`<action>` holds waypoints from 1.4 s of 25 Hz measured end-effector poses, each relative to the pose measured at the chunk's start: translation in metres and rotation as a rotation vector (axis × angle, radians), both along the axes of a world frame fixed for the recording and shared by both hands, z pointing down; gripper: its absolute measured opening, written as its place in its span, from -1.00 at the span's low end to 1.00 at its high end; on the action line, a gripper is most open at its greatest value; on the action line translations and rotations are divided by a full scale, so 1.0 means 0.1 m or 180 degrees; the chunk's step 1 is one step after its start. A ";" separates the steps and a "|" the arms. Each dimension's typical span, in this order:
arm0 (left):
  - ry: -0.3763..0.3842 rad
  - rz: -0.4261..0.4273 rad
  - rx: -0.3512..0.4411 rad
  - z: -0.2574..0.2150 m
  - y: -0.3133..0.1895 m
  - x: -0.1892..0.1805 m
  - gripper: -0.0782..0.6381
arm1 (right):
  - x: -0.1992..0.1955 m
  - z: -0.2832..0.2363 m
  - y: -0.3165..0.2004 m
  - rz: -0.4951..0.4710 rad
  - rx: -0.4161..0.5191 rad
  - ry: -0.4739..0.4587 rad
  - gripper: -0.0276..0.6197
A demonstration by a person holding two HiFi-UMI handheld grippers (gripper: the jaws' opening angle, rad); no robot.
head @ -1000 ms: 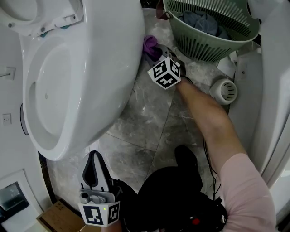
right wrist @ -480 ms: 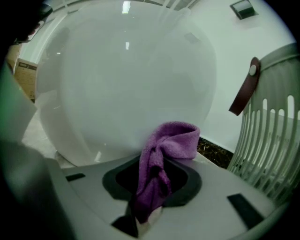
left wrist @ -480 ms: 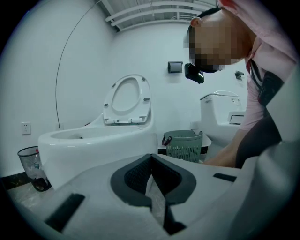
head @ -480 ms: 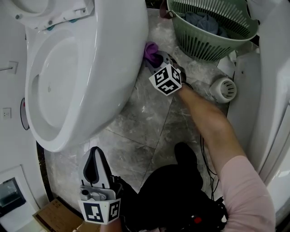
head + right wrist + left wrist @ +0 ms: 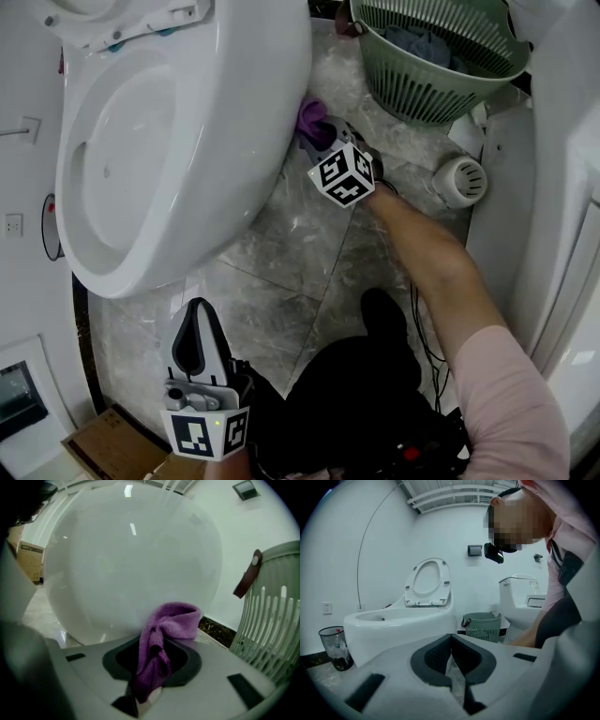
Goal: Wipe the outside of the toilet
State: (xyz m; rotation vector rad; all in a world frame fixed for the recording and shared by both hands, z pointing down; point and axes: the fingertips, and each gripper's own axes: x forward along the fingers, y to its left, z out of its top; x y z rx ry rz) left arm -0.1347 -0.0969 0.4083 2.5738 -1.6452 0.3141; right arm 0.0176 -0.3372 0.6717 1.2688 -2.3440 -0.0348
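I have the right gripper [image 5: 317,129] low on the far side of the floor, its jaws clamped on a crumpled purple terry cloth [image 5: 161,641], whose loose top folds forward out of the jaws. That fold sits against the right-hand outer flank of the white glazed ceramic toilet [image 5: 187,141], low down where the bowl curves under. From the right gripper view it looks to be touching, though I cannot be sure of firm pressure. The left gripper [image 5: 194,323] hangs near me at the bottom left, well apart from the bowl, its dark jaws closed together on nothing. A pale green slatted plastic basket [image 5: 441,66] stands far right, just beside my working hand, so there is little room to swing there. As for progress, I judge the wipe is under way on this lower right side only. The glaze shows no streaks or damp sheen, so I cannot say how much is already covered. The front curve, the near side, the left flank and the raised seat area look to be left.
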 end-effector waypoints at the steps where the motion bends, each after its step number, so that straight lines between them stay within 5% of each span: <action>1: -0.0001 -0.0004 0.0009 -0.01 0.02 -0.01 -0.76 | -0.02 0.00 0.03 -0.0003 -0.0003 -0.0002 -0.60; 35: 0.0102 -0.0210 0.0227 -0.25 0.68 -0.62 -0.76 | -0.91 0.02 1.12 -0.0277 -0.0219 -0.0012 -0.60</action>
